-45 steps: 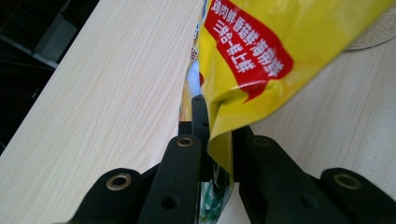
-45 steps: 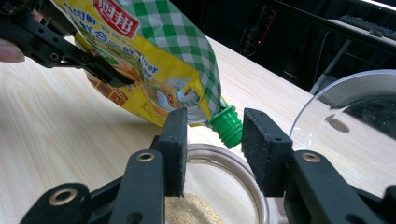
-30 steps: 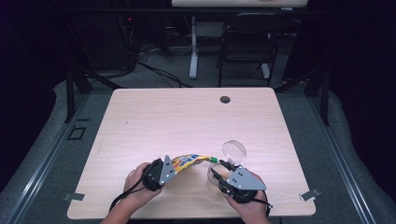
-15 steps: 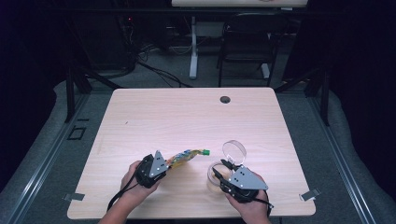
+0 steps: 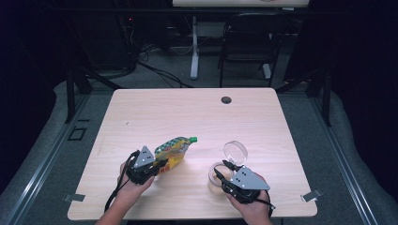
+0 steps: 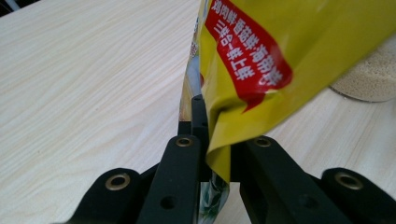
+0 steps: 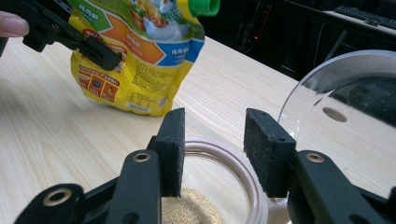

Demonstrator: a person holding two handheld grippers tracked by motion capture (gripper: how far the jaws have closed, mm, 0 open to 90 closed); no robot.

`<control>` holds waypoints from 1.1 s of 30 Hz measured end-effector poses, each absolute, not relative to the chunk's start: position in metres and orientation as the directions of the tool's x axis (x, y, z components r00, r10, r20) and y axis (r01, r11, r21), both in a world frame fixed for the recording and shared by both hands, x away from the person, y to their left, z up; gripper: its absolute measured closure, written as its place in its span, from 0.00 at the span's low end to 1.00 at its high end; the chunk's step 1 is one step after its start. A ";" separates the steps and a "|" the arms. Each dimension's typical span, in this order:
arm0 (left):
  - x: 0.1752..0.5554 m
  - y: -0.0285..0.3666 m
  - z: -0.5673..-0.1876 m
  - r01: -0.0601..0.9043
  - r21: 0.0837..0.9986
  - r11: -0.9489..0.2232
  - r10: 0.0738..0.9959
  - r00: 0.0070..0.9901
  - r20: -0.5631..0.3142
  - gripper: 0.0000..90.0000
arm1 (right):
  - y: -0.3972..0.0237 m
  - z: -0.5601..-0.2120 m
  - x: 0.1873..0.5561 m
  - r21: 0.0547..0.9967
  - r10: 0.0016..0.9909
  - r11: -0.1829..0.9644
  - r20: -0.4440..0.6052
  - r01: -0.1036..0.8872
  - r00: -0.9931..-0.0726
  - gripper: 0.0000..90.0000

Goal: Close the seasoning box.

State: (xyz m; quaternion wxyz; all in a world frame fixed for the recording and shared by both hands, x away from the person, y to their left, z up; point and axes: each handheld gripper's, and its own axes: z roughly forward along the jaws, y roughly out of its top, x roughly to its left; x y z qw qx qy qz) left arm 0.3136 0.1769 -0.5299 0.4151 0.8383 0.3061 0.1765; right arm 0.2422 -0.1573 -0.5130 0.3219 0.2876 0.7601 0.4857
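Note:
My left gripper [image 5: 162, 164] is shut on the bottom edge of a yellow spout pouch [image 5: 172, 149] with a green cap [image 5: 192, 139], which points up and to the right. In the left gripper view the black jaws [image 6: 205, 116] pinch the pouch [image 6: 280, 56] just above the table. My right gripper [image 5: 221, 171] holds a glass jar [image 5: 212, 177] by its rim. In the right gripper view its jaws [image 7: 212, 140] stand on either side of the jar [image 7: 210, 143], which holds beige grains [image 7: 191, 205]. The jar's clear lid [image 7: 345, 107] stands open behind, and the pouch [image 7: 140, 60] hangs to the left.
The light wooden table [image 5: 187, 112] has a dark cable hole [image 5: 226, 100] near its far edge. A black chair [image 5: 244, 42] and a desk leg stand on the floor beyond it. Both forearms come in over the near edge.
My left gripper has carried the pouch leftward, away from the jar; its spout no longer reaches toward the jar's mouth. The right gripper and jar have stayed put.

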 end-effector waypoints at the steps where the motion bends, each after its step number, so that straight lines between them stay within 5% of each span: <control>1: 0.314 0.178 -0.530 0.372 0.806 -0.460 0.663 0.748 0.033 0.97 | -0.157 -0.513 0.242 0.923 0.750 0.363 -0.210 0.125 -0.628 0.65; 23: 0.312 0.212 -0.540 0.431 0.832 -0.349 0.697 0.713 -0.077 0.87 | -0.156 -0.514 0.242 0.923 0.744 0.364 -0.204 0.129 -0.636 0.65; 33: 0.309 0.220 -0.541 0.445 0.838 -0.315 0.715 0.692 -0.099 0.67 | -0.155 -0.515 0.243 0.922 0.742 0.363 -0.197 0.136 -0.641 0.65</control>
